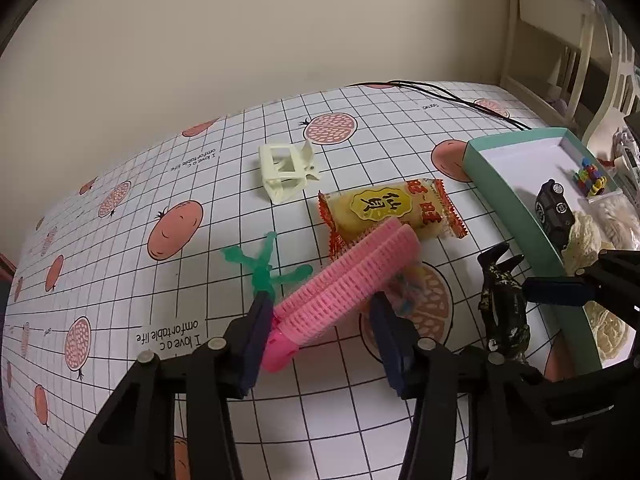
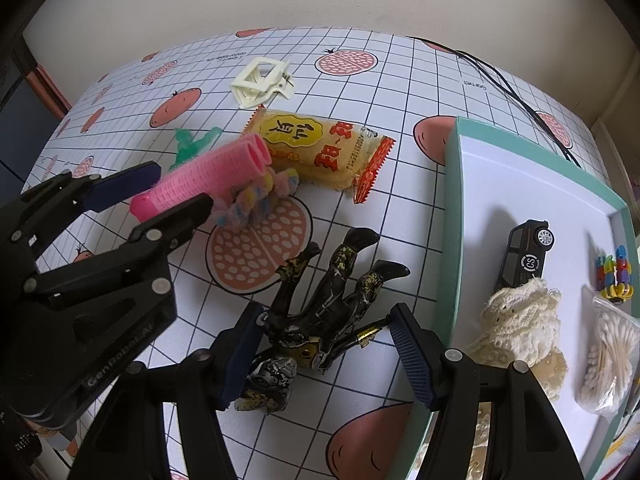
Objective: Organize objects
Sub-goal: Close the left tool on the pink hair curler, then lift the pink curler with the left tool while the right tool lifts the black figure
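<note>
Two pink hair rollers (image 1: pixel 348 280) lie side by side across a pastel fuzzy scrunchie (image 2: pixel 256 200). My left gripper (image 1: pixel 318 304) is shut on them, its pads touching both sides; seen from the right wrist, the left gripper (image 2: pixel 184 184) brackets their near end. A black hand-shaped figure with gold flecks (image 2: pixel 324 300) stands on the tablecloth beside the teal box (image 2: pixel 450 220). My right gripper (image 2: pixel 326 312) is shut on it, a pad against each side. In the left wrist view one finger (image 1: pixel 560 292) of the right gripper touches the figure (image 1: pixel 500 300).
A yellow snack packet (image 1: pixel 392 208), a cream claw clip (image 1: pixel 284 172) and a green rubbery figure (image 1: pixel 264 264) lie behind the rollers. The box holds a black toy car (image 2: pixel 524 252), cream lace (image 2: pixel 516 320), a cotton swab bag (image 2: pixel 608 356) and a colourful toy (image 2: pixel 614 272). A black cable (image 2: pixel 500 80) crosses the far corner.
</note>
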### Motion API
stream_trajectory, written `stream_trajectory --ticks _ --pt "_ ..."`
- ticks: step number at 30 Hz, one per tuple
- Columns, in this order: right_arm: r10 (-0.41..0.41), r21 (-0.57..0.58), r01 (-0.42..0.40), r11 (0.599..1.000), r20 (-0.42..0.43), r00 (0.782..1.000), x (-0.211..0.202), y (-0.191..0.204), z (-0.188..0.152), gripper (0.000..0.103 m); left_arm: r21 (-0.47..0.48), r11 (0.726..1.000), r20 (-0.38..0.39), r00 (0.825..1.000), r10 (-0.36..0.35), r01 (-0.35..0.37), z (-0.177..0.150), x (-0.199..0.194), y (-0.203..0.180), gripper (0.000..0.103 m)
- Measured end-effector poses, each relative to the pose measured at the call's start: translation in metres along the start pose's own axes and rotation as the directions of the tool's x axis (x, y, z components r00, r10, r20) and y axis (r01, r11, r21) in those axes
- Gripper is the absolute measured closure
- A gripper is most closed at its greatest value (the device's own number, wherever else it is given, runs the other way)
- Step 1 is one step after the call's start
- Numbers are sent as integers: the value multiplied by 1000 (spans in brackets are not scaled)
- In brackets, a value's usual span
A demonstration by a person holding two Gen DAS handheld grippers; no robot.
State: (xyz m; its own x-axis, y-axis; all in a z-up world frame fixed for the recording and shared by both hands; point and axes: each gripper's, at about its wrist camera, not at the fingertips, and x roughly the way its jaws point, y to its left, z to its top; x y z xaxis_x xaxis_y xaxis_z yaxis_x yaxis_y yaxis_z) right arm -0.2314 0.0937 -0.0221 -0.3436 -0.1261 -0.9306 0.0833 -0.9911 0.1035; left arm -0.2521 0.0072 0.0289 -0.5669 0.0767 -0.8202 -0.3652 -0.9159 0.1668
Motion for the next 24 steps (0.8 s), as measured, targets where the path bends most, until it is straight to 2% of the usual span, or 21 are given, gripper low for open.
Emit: stream_trajectory --ticks 6,7,9,12,15,24 --pt "12 13 -12 1000 1 1000 0 -1 1 35 -15 1000 -9 1000 11 -12 1 -1 4 59" --pt "13 13 -13 1000 0 1000 0 -1 1 35 -20 1000 -5 1000 13 -14 2 -2 5 70" --pt "17 17 -17 1000 -1 1000 0 -1 1 35 -32 999 -7 1000 21 -21 4 -4 8 76" --pt "25 24 -25 999 1 1000 -1 -2 1 36 -48 999 -11 1000 16 -16 3 -5 10 79" --pt "26 28 -26 999 7 1000 -3 -3 1 36 -61 998 -22 1000 3 -5 3 -6 11 90" --pt "35 30 -35 999 6 999 -3 -6 0 36 -135 990 -16 999 -43 40 2 -12 20 97"
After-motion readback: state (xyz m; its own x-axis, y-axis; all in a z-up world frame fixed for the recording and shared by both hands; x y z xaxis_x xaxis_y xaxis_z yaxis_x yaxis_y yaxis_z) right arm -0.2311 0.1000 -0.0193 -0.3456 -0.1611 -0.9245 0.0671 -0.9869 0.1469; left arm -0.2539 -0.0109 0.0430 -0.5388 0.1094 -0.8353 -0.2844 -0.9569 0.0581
